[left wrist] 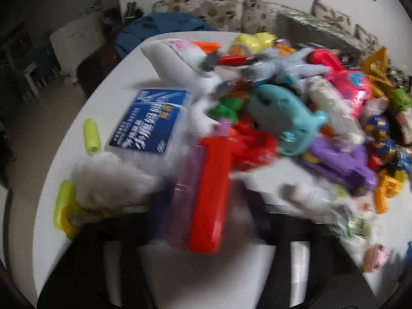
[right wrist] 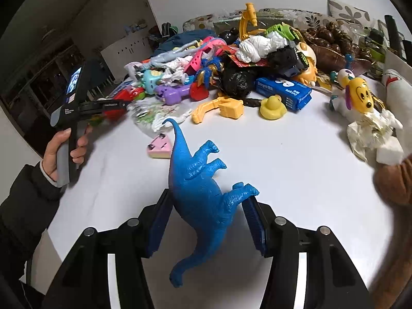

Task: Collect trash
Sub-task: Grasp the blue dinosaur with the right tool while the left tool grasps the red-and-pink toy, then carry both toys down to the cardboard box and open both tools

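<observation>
My right gripper (right wrist: 207, 219) is shut on a blue toy dinosaur (right wrist: 195, 175), one pad against its back and the other against a hind leg, just above the white table (right wrist: 296, 167). In the blurred left wrist view, my left gripper (left wrist: 208, 206) has a red and purple plastic piece (left wrist: 206, 193) pinched between its jaws. The right wrist view shows that left gripper (right wrist: 121, 105) at the table's left edge, held by a hand (right wrist: 56, 152). Crumpled white tissue (right wrist: 257, 46), a black bag (right wrist: 235, 82) and a clear wrapper (right wrist: 157, 113) lie in the pile.
A heap of toys covers the far half of the table, with a blue tissue pack (right wrist: 283, 90), yellow duck (right wrist: 273, 106) and pink wedge (right wrist: 159, 148). Crumpled paper (right wrist: 370, 134) lies at the right edge. A blue-labelled box (left wrist: 152, 121) sits left of the heap.
</observation>
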Tool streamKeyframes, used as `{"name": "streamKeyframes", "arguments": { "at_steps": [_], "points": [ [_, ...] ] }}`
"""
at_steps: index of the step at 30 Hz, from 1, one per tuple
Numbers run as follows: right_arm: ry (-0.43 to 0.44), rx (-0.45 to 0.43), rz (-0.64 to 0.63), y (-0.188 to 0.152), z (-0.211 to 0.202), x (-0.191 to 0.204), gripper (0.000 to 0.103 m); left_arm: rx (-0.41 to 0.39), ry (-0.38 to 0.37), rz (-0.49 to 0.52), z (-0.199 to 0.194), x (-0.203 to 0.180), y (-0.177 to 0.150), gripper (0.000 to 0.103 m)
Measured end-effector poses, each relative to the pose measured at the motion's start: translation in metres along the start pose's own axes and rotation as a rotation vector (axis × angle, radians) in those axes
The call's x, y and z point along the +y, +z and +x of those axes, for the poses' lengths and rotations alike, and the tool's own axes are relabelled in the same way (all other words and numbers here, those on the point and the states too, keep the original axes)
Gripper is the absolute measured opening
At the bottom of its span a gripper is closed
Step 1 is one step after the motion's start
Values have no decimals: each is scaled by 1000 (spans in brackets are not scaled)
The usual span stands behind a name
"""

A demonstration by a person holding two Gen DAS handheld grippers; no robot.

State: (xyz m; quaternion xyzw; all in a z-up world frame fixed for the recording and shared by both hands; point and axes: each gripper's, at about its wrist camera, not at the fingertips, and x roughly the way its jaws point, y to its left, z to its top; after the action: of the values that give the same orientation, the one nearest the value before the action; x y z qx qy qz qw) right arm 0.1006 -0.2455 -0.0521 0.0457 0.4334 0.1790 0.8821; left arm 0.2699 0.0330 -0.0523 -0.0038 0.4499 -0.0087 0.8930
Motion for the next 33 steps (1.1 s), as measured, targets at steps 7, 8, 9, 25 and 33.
{"name": "streamKeyframes", "arguments": {
  "at_steps": [7, 8, 9, 25, 33],
  "points": [
    [45, -64, -8, -15, -35, 19, 55, -67, 17, 19, -78, -11, -57, 30],
    [49, -69, -9, -18, -40, 23, 55, -74, 14, 21, -89, -13, -65, 30],
    [59, -73, -9, -23, -46, 27, 55, -83, 11, 25, -102, -14, -74, 30],
    [223, 29, -141, -163, -129, 106, 55, -53, -209, 235, -246, -31, -290, 30],
    [131, 231, -221, -222, -55, 116, 67, 88, -233, 386, -179, -39, -358, 90]
  ]
}}
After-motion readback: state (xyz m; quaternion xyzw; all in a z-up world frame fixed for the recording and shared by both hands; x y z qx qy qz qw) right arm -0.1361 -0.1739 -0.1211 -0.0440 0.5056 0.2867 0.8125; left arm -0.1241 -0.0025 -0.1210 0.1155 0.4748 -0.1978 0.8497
